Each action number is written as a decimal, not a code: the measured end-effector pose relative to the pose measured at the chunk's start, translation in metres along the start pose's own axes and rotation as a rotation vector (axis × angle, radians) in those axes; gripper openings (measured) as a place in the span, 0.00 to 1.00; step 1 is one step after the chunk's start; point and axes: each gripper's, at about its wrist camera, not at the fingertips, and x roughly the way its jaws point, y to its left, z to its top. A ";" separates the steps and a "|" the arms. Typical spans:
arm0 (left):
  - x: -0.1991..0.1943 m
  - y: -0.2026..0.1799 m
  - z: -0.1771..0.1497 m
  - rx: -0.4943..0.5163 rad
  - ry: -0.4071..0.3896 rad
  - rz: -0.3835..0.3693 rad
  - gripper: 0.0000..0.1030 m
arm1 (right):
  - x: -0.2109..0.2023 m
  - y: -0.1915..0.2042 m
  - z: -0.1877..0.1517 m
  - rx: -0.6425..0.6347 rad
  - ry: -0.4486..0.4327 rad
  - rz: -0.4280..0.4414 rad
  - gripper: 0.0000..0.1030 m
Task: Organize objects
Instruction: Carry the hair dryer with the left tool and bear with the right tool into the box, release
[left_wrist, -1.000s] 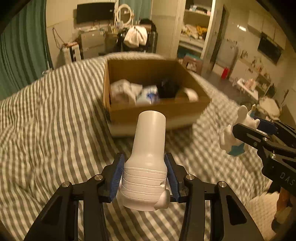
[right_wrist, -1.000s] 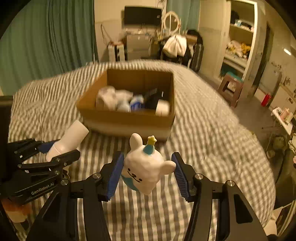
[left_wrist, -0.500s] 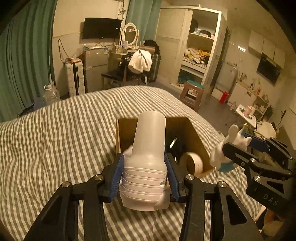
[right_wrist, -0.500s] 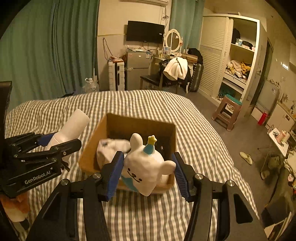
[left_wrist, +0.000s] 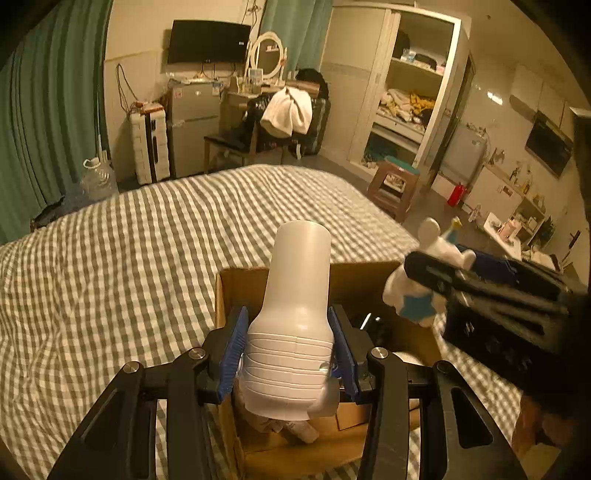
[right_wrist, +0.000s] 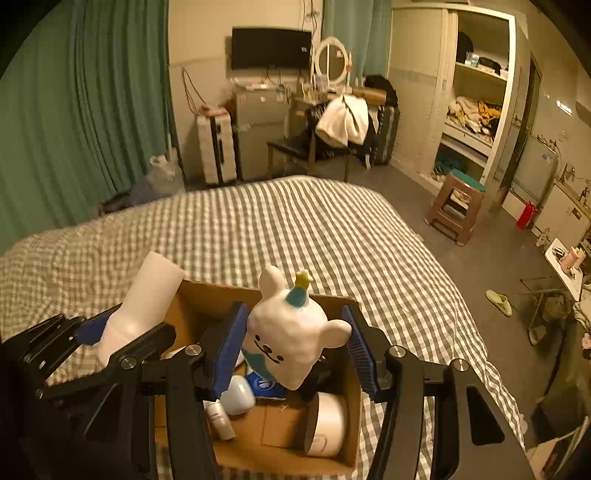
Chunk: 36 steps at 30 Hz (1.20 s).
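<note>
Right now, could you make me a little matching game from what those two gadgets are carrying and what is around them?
Things:
1. white bottle
2. bear toy
3. box
4. tape roll

Places:
A. lying inside the box, near its right wall
B. clamped in the left gripper
C. sitting on the checked bed
D. clamped in the right gripper

Pairs: 1-B, 2-D, 3-C, 4-A
</note>
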 end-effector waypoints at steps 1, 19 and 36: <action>0.007 0.000 -0.004 0.008 0.014 0.002 0.45 | 0.010 -0.002 0.001 0.011 0.015 -0.002 0.52; 0.045 -0.011 -0.043 0.062 0.133 -0.049 0.46 | 0.084 -0.034 -0.038 0.092 0.200 0.068 0.52; -0.042 -0.007 -0.026 -0.006 0.016 0.003 0.88 | -0.003 -0.035 -0.016 0.139 0.106 0.049 0.84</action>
